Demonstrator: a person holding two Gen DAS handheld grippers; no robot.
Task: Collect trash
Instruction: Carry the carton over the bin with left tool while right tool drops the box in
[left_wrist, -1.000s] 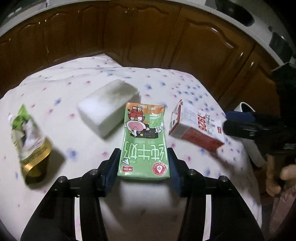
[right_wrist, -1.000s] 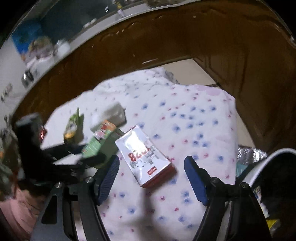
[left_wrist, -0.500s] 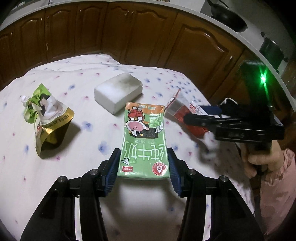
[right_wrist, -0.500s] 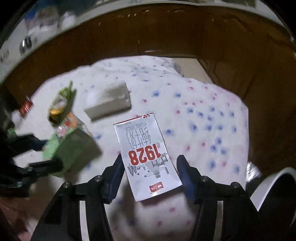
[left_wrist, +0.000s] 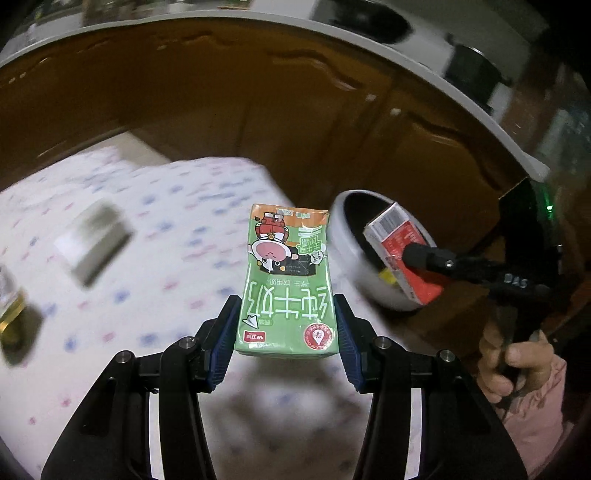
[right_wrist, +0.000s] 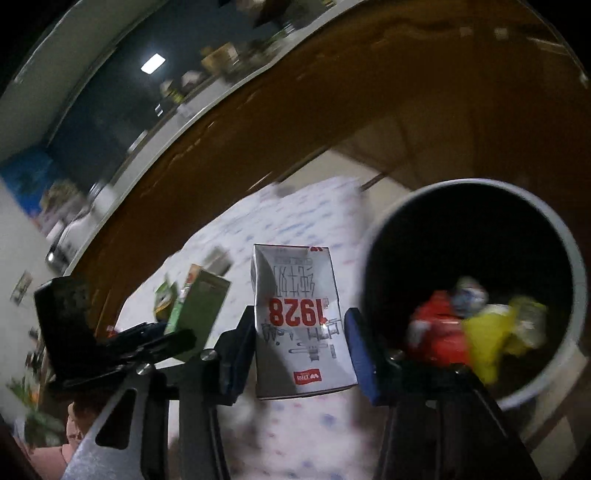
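Both cartons had left the tabletop: the left hand-held gripper gripped the green carton aloft, while the right hand-held gripper, jaws closing on the white carton, carried it beside the bin.

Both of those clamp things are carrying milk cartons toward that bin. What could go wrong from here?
The green carton is pinched only at its bottom end by the left tool, so it could tip out. The white carton in the right tool sits beside the bin, not over it; released now, it might miss.
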